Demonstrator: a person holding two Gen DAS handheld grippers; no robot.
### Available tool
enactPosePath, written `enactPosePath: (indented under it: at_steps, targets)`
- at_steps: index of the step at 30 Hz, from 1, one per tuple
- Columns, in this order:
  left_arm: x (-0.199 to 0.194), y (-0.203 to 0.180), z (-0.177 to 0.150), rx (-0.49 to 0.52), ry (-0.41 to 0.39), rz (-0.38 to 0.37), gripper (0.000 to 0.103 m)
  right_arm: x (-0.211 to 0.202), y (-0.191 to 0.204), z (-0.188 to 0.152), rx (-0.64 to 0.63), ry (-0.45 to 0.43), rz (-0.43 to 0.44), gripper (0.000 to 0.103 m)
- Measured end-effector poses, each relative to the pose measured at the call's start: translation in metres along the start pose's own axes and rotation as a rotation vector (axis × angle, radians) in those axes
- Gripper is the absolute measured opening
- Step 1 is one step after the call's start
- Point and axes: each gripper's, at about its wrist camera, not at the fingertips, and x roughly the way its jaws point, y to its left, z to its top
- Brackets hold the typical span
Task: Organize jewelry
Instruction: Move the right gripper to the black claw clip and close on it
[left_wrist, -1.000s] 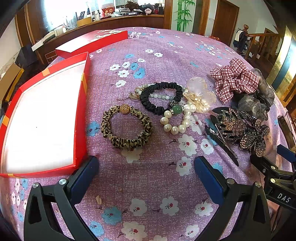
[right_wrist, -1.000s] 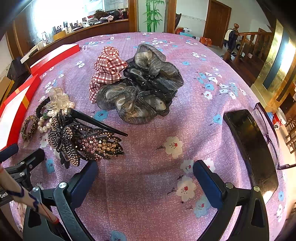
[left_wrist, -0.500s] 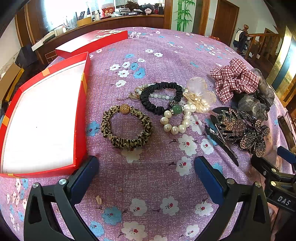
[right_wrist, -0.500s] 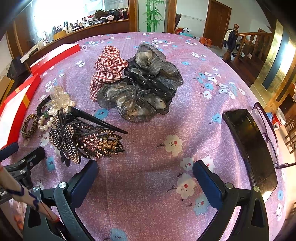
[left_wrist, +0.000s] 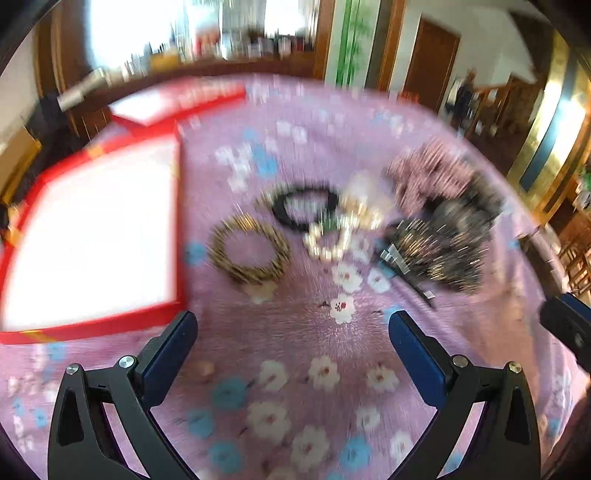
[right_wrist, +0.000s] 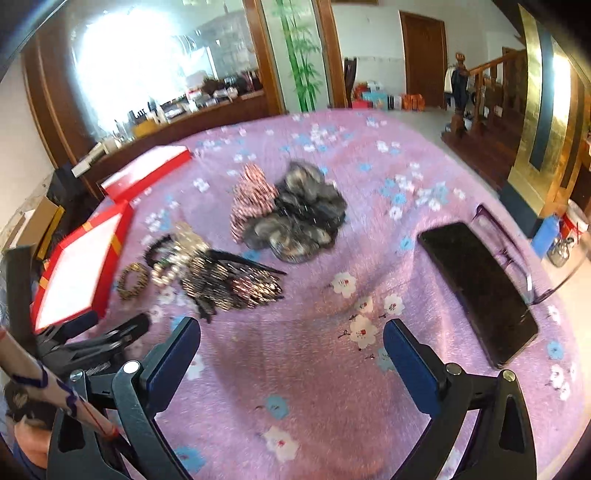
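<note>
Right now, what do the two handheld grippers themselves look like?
Both look alike. The left gripper has two matt black plastic finger arms with triangular cut-outs and silver screw heads, each tipped by a dark blue rectangular pad. The right gripper has the same black arms, silver screws and blue pads. No cables show, and any lettering is unreadable.
</note>
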Motion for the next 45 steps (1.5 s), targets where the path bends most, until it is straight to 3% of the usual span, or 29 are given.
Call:
enactPosePath:
  at_steps: [2,6,10,13,29,36,41,43,45]
  targets:
    - [-0.035,0.002,-0.005,0.028,-0.107,0.021,0.103,-0.016,0.007,-0.001,-0.009,-0.049,0.013,0.101]
    - [-0.069,0.012,-0.014,0.035,-0.228,0.031,0.103,-0.034,0.026,-0.004,-0.052,-0.111,0.02,0.101]
    - [-0.073,0.017,-0.011,0.059,-0.224,0.075,0.103,-0.032,0.039,-0.004,-0.097,-0.111,0.025,0.093]
    - [-0.064,0.023,-0.007,0.032,-0.179,0.047,0.103,-0.029,0.038,-0.006,-0.105,-0.092,0.044,0.086]
    - [-0.057,0.038,-0.011,0.012,-0.154,0.02,0.103,-0.016,0.067,-0.006,-0.29,-0.049,0.122,0.086]
    - [-0.054,0.049,-0.011,0.002,-0.138,0.009,0.103,0.028,0.067,0.018,-0.402,0.048,0.189,0.086]
    - [-0.056,0.056,-0.013,-0.007,-0.135,0.006,0.103,0.071,0.057,0.045,-0.383,0.136,0.241,0.083]
    - [-0.057,0.059,-0.013,-0.012,-0.137,0.004,0.103,0.082,0.055,0.049,-0.376,0.133,0.219,0.083]
    - [-0.057,0.061,-0.013,-0.014,-0.133,-0.002,0.103,0.093,0.054,0.048,-0.373,0.171,0.24,0.077]
